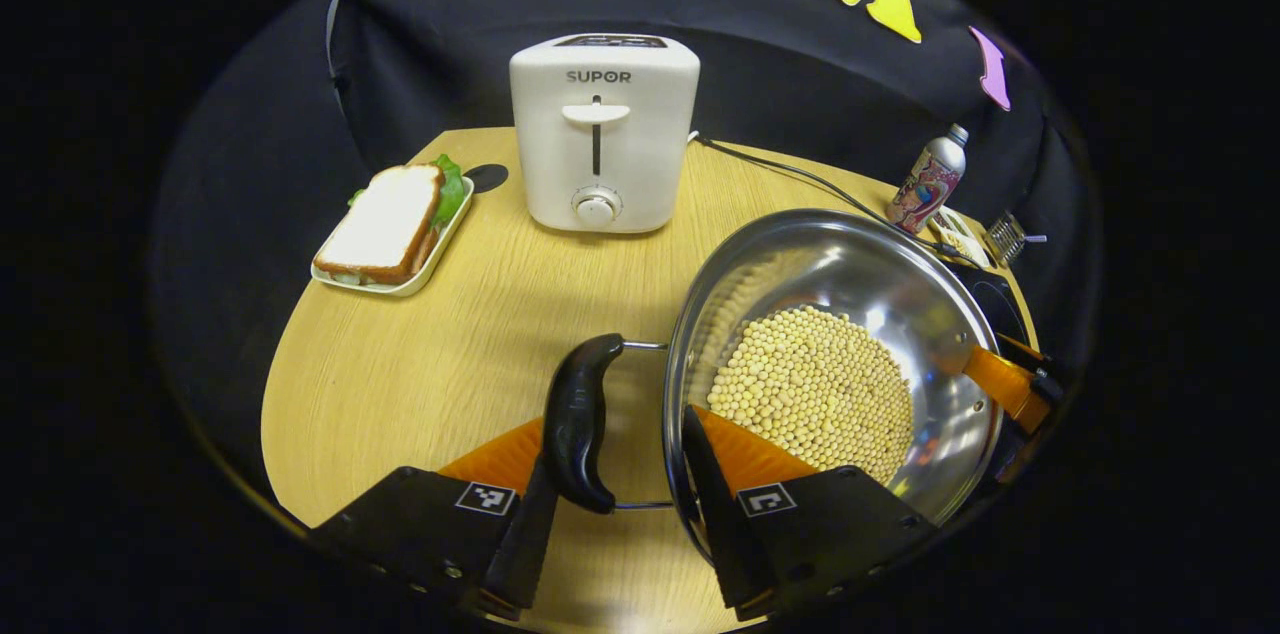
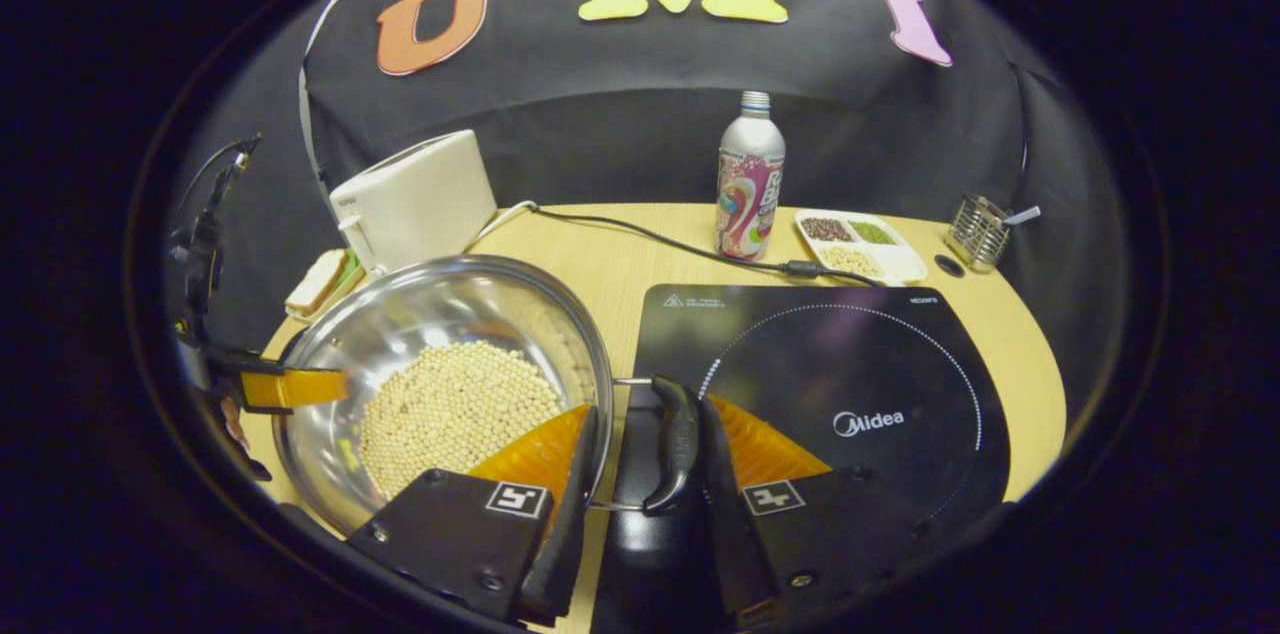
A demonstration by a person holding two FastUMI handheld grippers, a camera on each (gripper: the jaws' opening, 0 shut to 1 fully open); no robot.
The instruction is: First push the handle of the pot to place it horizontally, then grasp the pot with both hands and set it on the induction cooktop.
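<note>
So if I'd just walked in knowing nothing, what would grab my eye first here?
Probably the shiny steel pot, holding a heap of pale beans, with the left gripper and the right gripper each straddling one of its side handles. Next, the black induction cooktop beside the pot. Behind stand a white toaster, a sandwich on its tray, and a tall drink bottle.
</note>
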